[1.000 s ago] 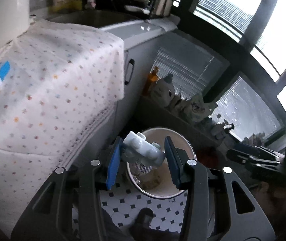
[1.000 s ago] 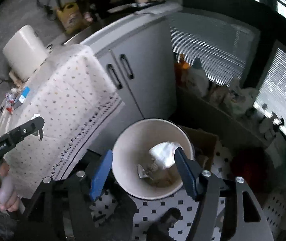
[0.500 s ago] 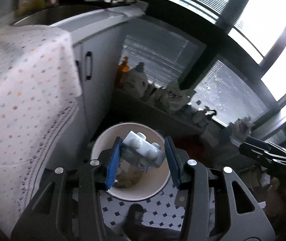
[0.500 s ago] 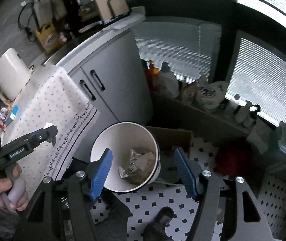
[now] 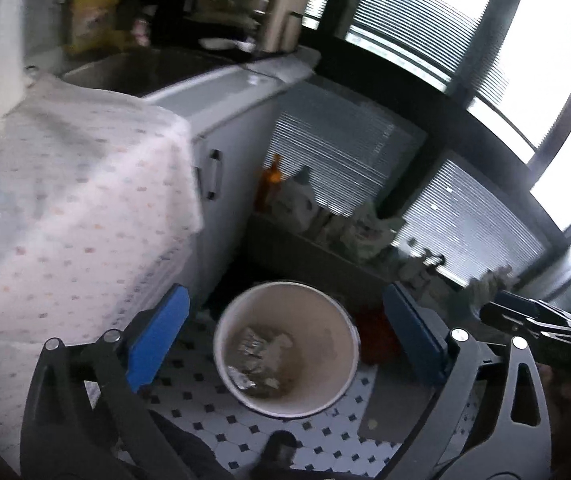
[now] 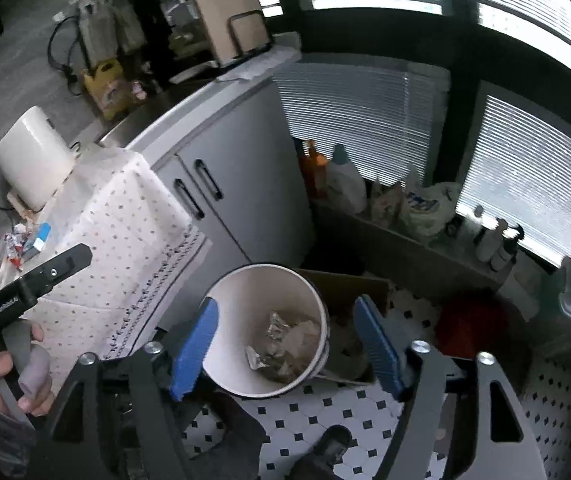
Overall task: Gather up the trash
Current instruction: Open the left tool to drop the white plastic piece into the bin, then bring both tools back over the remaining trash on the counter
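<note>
Two claws hang above a white bin (image 5: 285, 344) that stands on the black-and-white tiled floor (image 5: 245, 432), and both are empty: the left claw (image 5: 285, 336) has its blue pads (image 5: 157, 332) flung wide and still opening, with nothing between them but the bin far below, and the right claw (image 6: 287, 344) is likewise spread and opening, its pads clear of everything. The trash (image 5: 261, 356), crumpled foil and paper, lies in the bottom of the bin. More rubbish, wrappers (image 6: 15, 240) and a small blue box (image 6: 39, 238), sits on the dotted tablecloth (image 6: 125, 232) near a white appliance (image 6: 33, 156), well apart from the bin. The main risk, as I judge it, is in reaching back for those: the cloth hangs loose over the table edge, and a pad that snags it could drag everything off. A light wrapper may also slip from a loose pinch and land on the floor or in the cardboard box (image 6: 345, 292) just beside the bin. The left view is blurred, so aim is hard to judge there. As for writing, the only legible text is a white word on the left tool's black arm (image 6: 7, 304), which seems to read "GenRobot.AI"; the yellow bottle (image 6: 105, 84) on the counter and the bags on the sill carry print too small to read.
</note>
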Motion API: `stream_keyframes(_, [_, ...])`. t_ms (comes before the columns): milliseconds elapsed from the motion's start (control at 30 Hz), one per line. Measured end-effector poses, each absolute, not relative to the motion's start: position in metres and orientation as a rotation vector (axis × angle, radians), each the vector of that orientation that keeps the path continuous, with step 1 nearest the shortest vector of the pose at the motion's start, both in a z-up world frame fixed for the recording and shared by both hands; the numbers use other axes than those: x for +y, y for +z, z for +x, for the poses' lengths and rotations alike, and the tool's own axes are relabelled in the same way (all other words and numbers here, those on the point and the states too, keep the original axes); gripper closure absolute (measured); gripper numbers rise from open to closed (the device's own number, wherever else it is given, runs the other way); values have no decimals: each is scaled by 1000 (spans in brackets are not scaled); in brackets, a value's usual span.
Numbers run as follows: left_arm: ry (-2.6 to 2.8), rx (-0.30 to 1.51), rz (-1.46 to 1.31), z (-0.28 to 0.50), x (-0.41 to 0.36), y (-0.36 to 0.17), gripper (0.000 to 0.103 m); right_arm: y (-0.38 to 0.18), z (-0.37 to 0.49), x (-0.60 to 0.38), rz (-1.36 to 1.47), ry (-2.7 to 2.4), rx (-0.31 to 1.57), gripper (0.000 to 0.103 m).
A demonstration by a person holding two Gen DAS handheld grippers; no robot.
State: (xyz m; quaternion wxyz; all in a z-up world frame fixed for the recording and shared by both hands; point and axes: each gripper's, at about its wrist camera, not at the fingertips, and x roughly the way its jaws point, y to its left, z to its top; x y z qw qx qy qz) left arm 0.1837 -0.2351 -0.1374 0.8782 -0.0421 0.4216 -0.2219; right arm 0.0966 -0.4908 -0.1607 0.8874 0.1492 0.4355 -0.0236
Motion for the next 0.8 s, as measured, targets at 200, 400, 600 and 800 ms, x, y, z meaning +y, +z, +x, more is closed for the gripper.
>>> stream_keyframes(200, [-343, 855, -120, 181, -186, -123, 6, -144, 124, -453, 273, 41, 871, 16])
stream_keyframes(400, [-224, 812, -157, 177, -131, -107, 6, -130, 150, -411, 239, 139, 845, 10])
stream_keyframes(600, [-112, 783, -192, 176, -73, -99, 6, -118, 179, -362, 202, 239, 833, 9])
stream_keyframes(800, [-8, 758, -243, 176, -18, -93, 6, -109, 205, -313, 164, 320, 831, 9])
